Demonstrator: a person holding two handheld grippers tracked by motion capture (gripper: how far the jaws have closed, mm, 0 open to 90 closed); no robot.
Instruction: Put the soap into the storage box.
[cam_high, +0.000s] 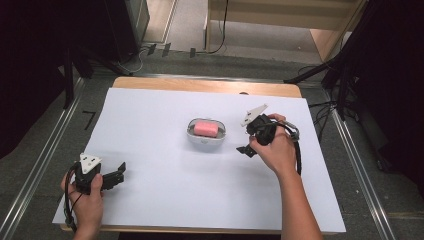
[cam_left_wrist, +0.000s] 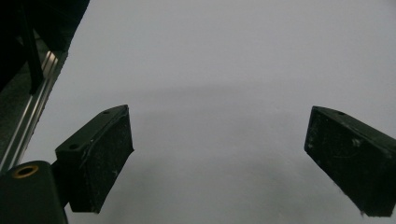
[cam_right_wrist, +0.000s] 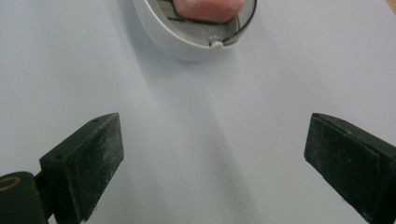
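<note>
The right gripper (cam_high: 245, 147), held in the person's right hand (cam_high: 277, 150), hovers just to the right of a small white oval dish (cam_high: 206, 141), its jaws spread wide with nothing between them. In the right gripper view the dish (cam_right_wrist: 187, 42) lies just ahead of the spread jaws. A pink block of soap (cam_high: 205, 128) sits inside the dish, at the middle of the table.

The left gripper (cam_high: 117, 172) rests near the front left corner, well apart from the dish, its jaws also spread and empty over bare white.

Judging by this, the soap is untouched and nothing is grasped yet; the reach and the grip are left to do.

A white sheet (cam_high: 150, 120) covers a wooden table (cam_high: 200, 84). Beyond it are grey floor, metal rails, dark stands and cables.
</note>
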